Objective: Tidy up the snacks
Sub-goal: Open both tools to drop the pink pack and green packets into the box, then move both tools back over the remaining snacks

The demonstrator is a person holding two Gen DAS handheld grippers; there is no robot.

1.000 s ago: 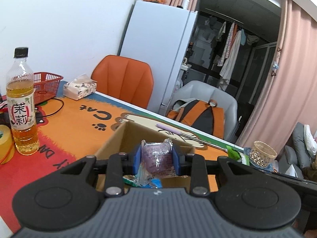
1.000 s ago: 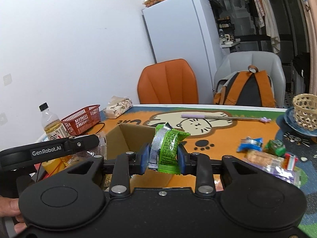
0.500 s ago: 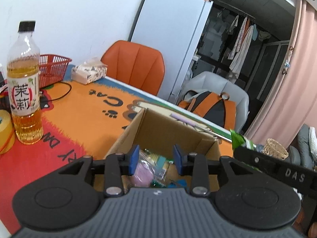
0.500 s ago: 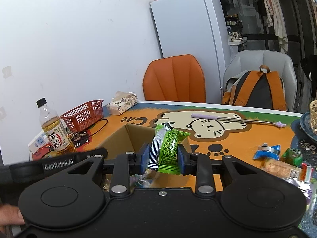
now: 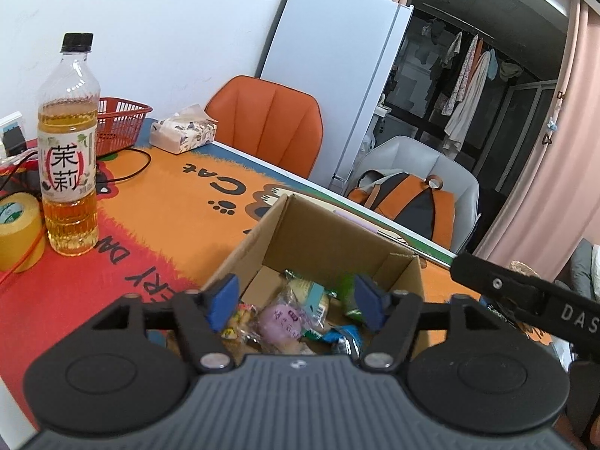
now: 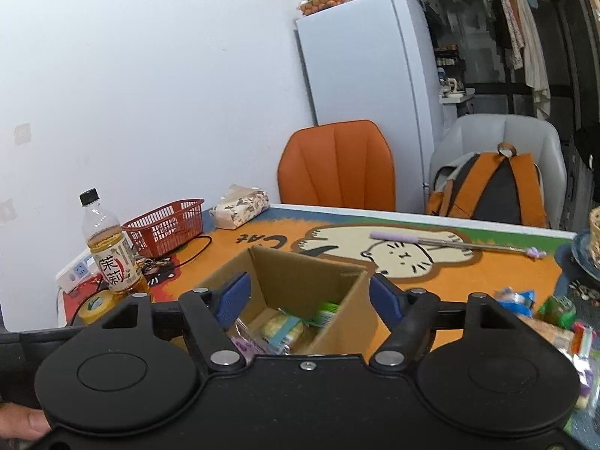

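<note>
An open cardboard box stands on the cat-print table mat. It holds several snack packets, among them a purple one and a blurred green one. My left gripper is open and empty just above the box's near side. My right gripper is open and empty above the box too; its body shows at the right of the left wrist view. More snack packets lie on the mat to the right.
A tea bottle, yellow tape roll, red basket and tissue pack stand left of the box. A long spoon lies behind it. An orange chair and a grey chair with backpack stand beyond the table.
My left gripper opened and dropped the purple packet into the box. My right gripper, shut on the green packet half a second ago, has opened; the packet is in the box.
</note>
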